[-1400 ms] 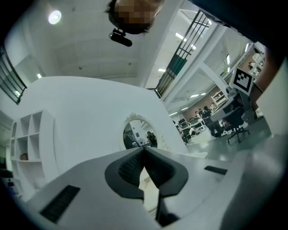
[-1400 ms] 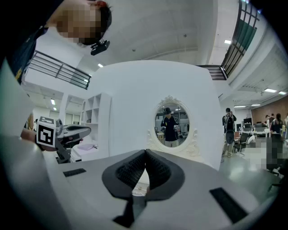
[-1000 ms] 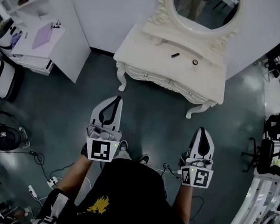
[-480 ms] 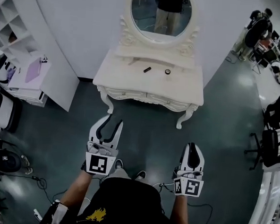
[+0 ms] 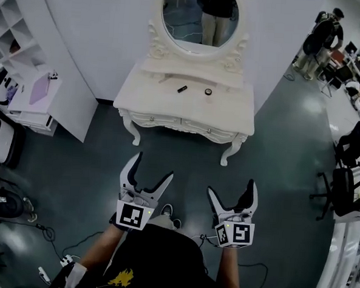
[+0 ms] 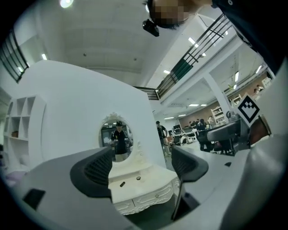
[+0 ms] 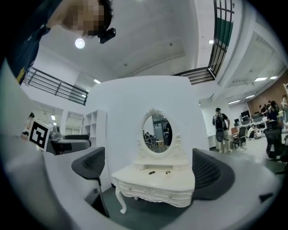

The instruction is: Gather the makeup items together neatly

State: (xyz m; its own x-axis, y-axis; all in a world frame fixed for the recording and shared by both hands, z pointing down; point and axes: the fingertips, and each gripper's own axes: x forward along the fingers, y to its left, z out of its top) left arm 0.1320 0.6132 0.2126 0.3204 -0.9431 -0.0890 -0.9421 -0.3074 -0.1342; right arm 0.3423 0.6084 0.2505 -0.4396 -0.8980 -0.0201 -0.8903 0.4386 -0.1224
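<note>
Head view: the jaws of our left gripper [image 5: 151,169] are opening, empty; on the ornate white dressing table [image 5: 147,99] a small black tube [image 5: 182,89] lies near a small round jar [image 5: 208,92]; our right gripper [image 5: 231,189] is opening likewise, empty.

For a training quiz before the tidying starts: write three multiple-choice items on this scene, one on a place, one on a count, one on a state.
1. Where do the makeup items lie?
A. on the floor
B. on the dressing table, before the mirror
C. in an open drawer

2. How many makeup items lie there?
A. two
B. four
C. six

3. What do the left gripper and right gripper hold?
A. a tube each
B. one brush together
C. nothing

Key:
1 B, both show on the white top below the mirror.
2 A, only a dark tube and a round piece are there.
3 C, both grippers' jaws are opening with nothing between them, well short of the table.
</note>
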